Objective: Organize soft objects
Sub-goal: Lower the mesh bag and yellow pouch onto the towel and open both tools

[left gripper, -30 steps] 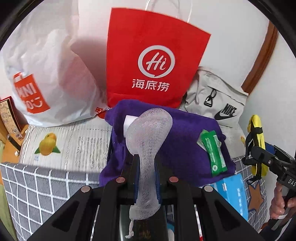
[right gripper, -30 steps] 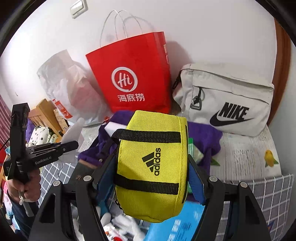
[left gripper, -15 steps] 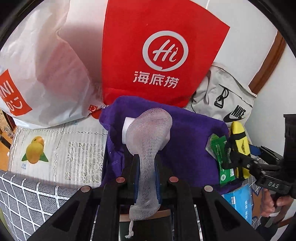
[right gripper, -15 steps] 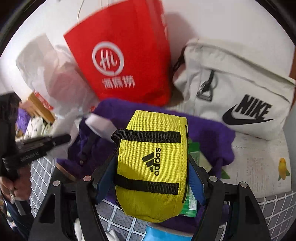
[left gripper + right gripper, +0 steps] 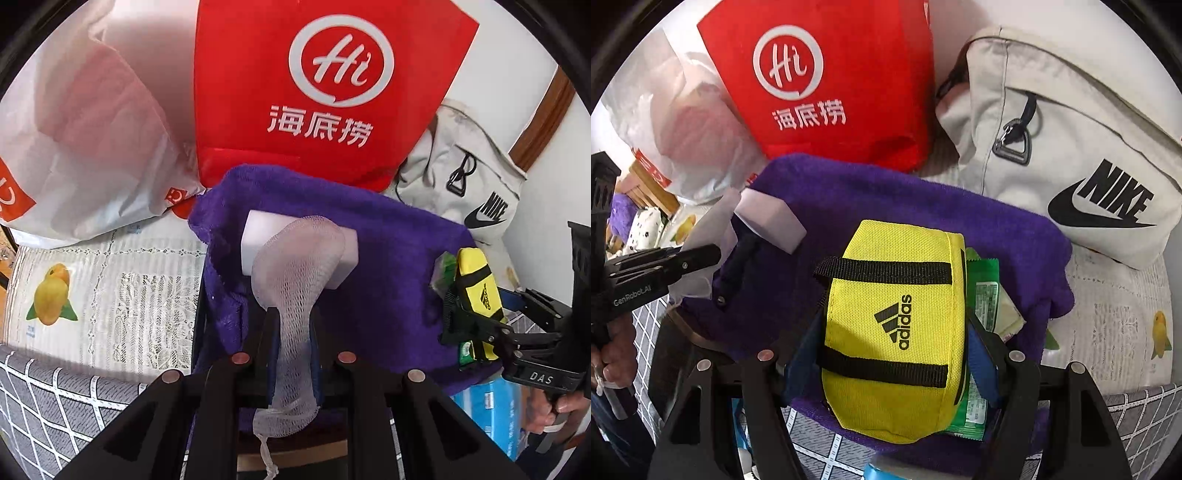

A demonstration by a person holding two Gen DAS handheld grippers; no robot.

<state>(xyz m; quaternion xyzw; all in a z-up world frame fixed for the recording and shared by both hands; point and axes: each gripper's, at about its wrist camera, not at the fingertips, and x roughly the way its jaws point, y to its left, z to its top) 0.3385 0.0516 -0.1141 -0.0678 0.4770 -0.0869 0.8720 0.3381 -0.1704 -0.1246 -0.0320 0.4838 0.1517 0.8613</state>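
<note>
Red paper carrier bag with a white "Hi" logo (image 5: 325, 92) stands biggest at the back against the wall, with a crumpled white plastic shopping bag (image 5: 85, 147) on its left and a pale grey Nike fabric bag (image 5: 1067, 147) on its right. In front of them a fluffy purple towel (image 5: 388, 266) lies spread over the bed, and a white rectangular foam block (image 5: 258, 240) sits on it. My right tongs (image 5: 892, 334) are clamped on a bright yellow Adidas fabric pouch with black straps (image 5: 894, 325), which I hold just above the towel's near right part, over a flat green wipes packet (image 5: 988, 299) lying on the towel. My left tongs (image 5: 293, 325) are pinched narrow on a white mesh net sleeve (image 5: 295, 280), whose wide end hangs over the foam block.
</note>
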